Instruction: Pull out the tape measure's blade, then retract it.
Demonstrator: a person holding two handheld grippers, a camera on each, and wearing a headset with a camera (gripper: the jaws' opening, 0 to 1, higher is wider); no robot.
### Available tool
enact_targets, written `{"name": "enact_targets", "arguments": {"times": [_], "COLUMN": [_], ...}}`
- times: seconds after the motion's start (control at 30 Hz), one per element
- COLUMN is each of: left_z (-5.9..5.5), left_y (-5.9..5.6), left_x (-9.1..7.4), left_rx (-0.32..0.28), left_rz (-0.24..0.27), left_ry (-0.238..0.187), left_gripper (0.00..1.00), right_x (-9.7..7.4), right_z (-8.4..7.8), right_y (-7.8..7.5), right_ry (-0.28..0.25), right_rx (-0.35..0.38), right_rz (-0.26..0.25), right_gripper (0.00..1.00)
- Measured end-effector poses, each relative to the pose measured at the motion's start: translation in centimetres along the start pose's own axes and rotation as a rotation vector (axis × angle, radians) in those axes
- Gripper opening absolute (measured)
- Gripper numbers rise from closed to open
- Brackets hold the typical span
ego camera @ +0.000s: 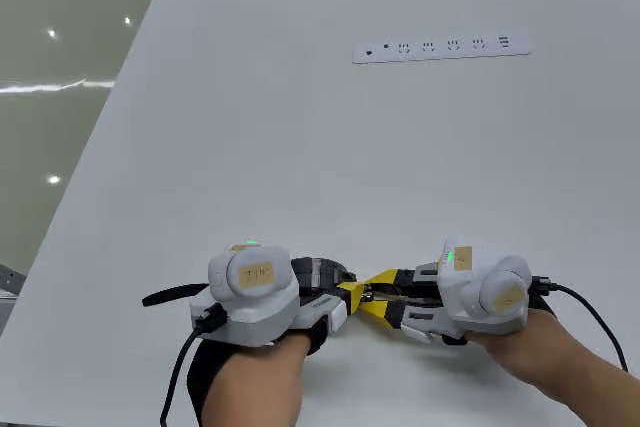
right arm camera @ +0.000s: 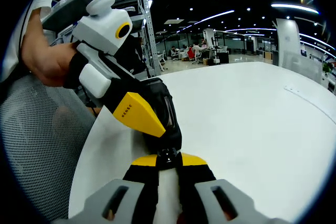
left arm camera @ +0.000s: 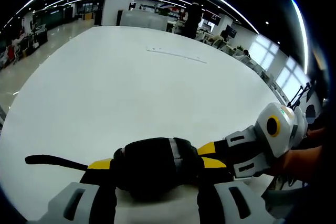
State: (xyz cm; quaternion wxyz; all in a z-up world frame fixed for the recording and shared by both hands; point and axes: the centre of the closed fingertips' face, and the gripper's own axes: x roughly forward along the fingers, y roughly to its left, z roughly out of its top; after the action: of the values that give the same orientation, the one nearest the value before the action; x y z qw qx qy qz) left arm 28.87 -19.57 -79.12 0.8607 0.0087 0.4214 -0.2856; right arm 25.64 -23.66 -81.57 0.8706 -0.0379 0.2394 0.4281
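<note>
The tape measure [ego camera: 322, 275] sits at the near edge of the counter [ego camera: 330, 147], its case clamped in the left gripper [left arm camera: 156, 167]. The right gripper [right arm camera: 169, 161] is pinched shut on the blade tip [right arm camera: 168, 152], right against the case. Looks like the pull's just starting, so next up is drawing the tip straight out to the right.

Very little here can actually be read. On the left gripper [ego camera: 338, 292], one yellow fingertip [right arm camera: 137, 113] carries a short row of small dark capitals, seen in the right gripper view. It looks like a brand word, but the letters are too small to make out for sure. A tan sticker [ego camera: 256, 273] sits on top of that gripper, and two more [ego camera: 508, 299] on the right gripper [ego camera: 390, 299]. Each has faint handwriting I cannot read. The white power strip [ego camera: 440, 47] near the worktop's far edge has no print legible from here.
</note>
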Motion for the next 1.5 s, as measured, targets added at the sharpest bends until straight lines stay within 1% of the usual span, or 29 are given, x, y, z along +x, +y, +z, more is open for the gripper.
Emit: {"name": "enact_targets", "arguments": {"times": [0.13,0.3,0.37,0.43,0.53,0.6,0.63,0.7,0.8,0.87,0.93,1.03,1.17,1.27,1.3,1.37,1.5], "left_z": [0.0,0.0,0.0,0.0,0.1,0.2,0.2,0.4,0.5,0.6,0.8,1.0,1.4,1.7,1.7,1.7,1.7], "left_y": [0.0,-0.1,-0.1,-0.1,-0.1,-0.1,0.0,0.0,-0.3,-0.5,-0.5,-0.7,-0.7,-0.8,-0.9,-1.0,-0.8], "left_x": [0.0,-0.1,0.0,-0.1,-0.3,-0.4,-0.5,-0.7,-0.7,-0.8,-0.8,-1.2,-1.5,-1.9,-2.0,-2.1,-2.4], "left_rx": [0.003,0.009,0.01,0.014,0.038,0.04,0.035,0.031,0.035,0.016,0.026,0.033,0.031,0.047,0.05,0.074,0.098], "left_rz": [-0.003,-0.021,-0.027,-0.034,-0.043,-0.048,-0.056,-0.067,-0.086,-0.101,-0.103,-0.113,-0.131,-0.146,-0.158,-0.173,-0.181], "left_ry": [0.0,0.005,0.007,0.005,0.001,-0.003,-0.002,-0.009,-0.013,-0.016,-0.024,-0.025,-0.032,-0.033,-0.032,-0.03,-0.019], "left_gripper": [0.6,0.6,0.6,0.6,0.6,0.6,0.6,0.61,0.61,0.61,0.62,0.63,0.63,0.63,0.64,0.64,0.65], "right_x": [0.0,-0.1,-0.2,-0.4,-0.9,-1.2,-1.5,-1.8,-2.4,-2.7,-2.9,-3.3,-3.7,-4.1,-4.3,-4.6,-5.2], "right_z": [0.0,-0.1,-0.2,-0.2,-0.2,-0.3,-0.2,-0.2,0.1,0.4,0.6,0.9,1.4,1.8,1.9,2.1,2.5], "right_y": [0.0,0.0,0.0,0.0,0.1,0.0,0.1,-0.1,-0.2,-0.3,-0.2,0.0,0.1,0.0,0.0,0.1,0.0], "right_ry": [0.011,0.028,0.033,0.036,0.043,0.052,0.053,0.056,0.045,0.042,0.04,0.043,0.041,0.034,0.036,0.039,0.033], "right_rx": [-0.02,-0.002,0.022,0.019,0.029,0.035,0.045,0.043,0.079,0.092,0.094,0.098,0.097,0.105,0.107,0.111,0.118], "right_rz": [0.004,0.008,0.011,0.009,0.006,0.0,0.001,-0.014,-0.022,-0.036,-0.041,-0.048,-0.063,-0.076,-0.079,-0.084,-0.101], "right_gripper": [0.13,0.14,0.15,0.15,0.19,0.2,0.23,0.25,0.28,0.3,0.3,0.32,0.34,0.35,0.36,0.37,0.39]}}
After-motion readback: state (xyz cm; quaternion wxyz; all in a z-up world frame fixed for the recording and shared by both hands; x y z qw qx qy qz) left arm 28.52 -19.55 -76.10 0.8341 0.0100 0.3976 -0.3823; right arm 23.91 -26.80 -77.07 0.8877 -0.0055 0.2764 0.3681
